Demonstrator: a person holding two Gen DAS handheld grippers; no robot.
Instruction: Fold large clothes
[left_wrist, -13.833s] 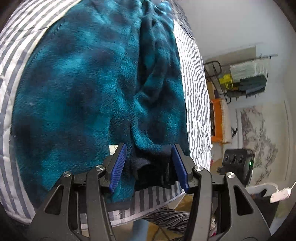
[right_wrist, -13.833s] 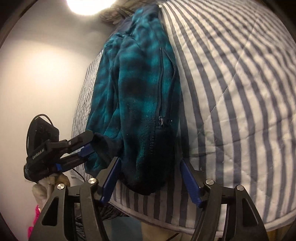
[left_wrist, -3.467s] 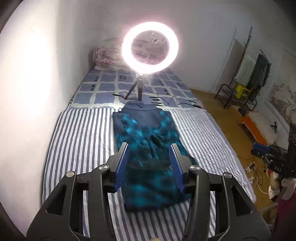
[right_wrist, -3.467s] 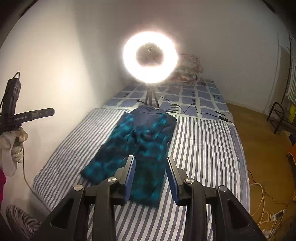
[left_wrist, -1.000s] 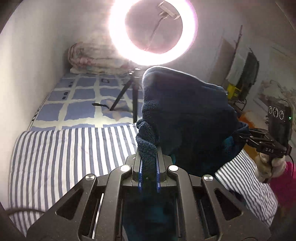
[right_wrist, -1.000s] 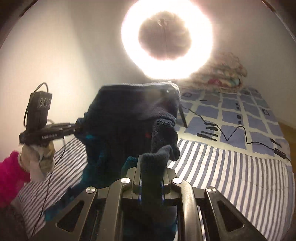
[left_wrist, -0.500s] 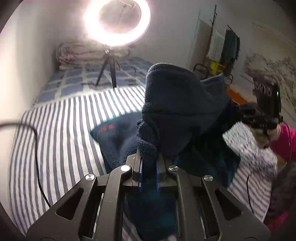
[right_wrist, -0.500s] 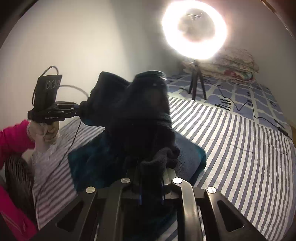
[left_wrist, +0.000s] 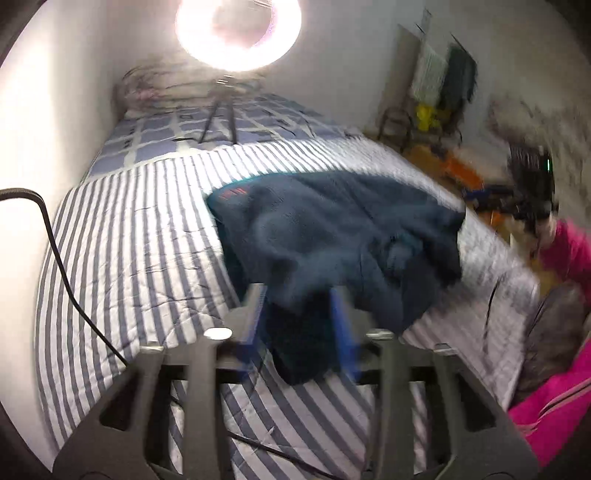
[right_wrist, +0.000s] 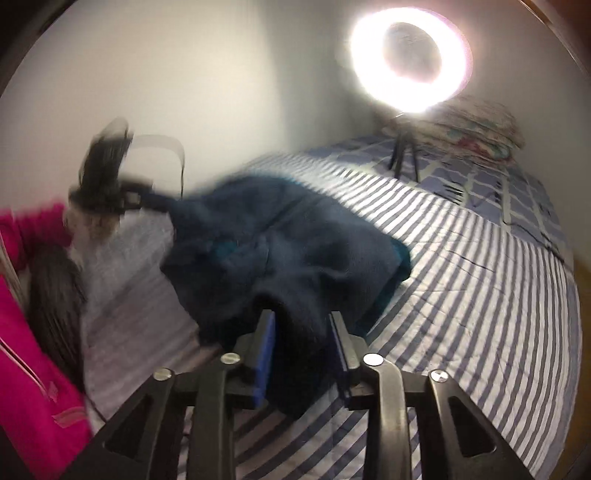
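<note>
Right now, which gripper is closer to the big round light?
Neither clearly. The left gripper and right gripper both sit at the near edge of the dark fleece, jaws opening around it, with the ring light far off across the striped bed.

A striped bed (left_wrist: 155, 236) bears a dark fleece garment (left_wrist: 332, 229).
</note>
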